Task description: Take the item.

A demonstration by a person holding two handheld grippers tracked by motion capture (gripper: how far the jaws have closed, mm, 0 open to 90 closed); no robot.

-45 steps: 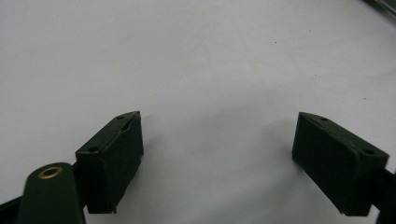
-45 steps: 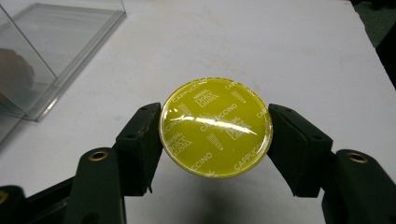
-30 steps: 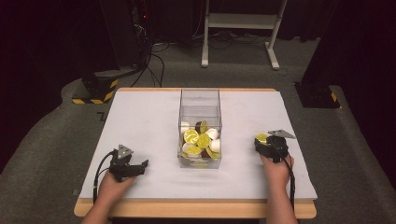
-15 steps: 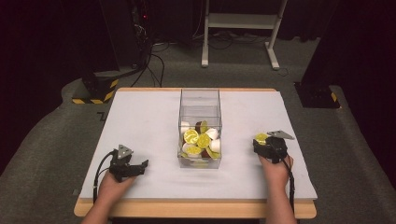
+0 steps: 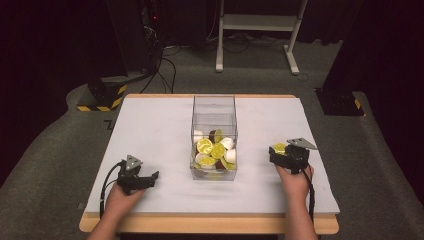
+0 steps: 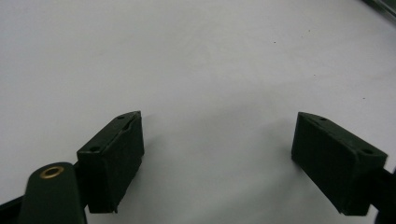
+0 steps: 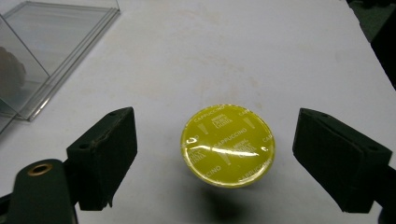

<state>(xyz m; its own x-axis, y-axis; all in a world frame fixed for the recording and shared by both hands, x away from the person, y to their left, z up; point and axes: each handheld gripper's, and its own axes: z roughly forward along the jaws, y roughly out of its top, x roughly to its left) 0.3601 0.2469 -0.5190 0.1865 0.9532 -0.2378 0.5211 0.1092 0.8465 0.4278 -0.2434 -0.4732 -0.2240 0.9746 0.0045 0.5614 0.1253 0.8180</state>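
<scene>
One yellow-lidded coffee capsule (image 7: 227, 145), printed "Cappuccino", sits lid-up on the white counter (image 5: 150, 130) between the jaws of the right hand-held gripper (image 7: 215, 154). Those jaws have just been opening and now stand wide, with clear gaps on both sides of the capsule, so neither pad touches it. From the high view the capsule (image 5: 279, 148) lies right of the clear plastic box (image 5: 214, 107), well apart from it, at the tip of the right hand-held gripper (image 5: 276, 152). The box holds a heap of similar capsules (image 5: 212, 150), some showing yellow lids, others white or brown. The left hand-held gripper (image 6: 217, 154) rests low over bare counter near the front left, jaws spread wide with nothing between them.
</scene>
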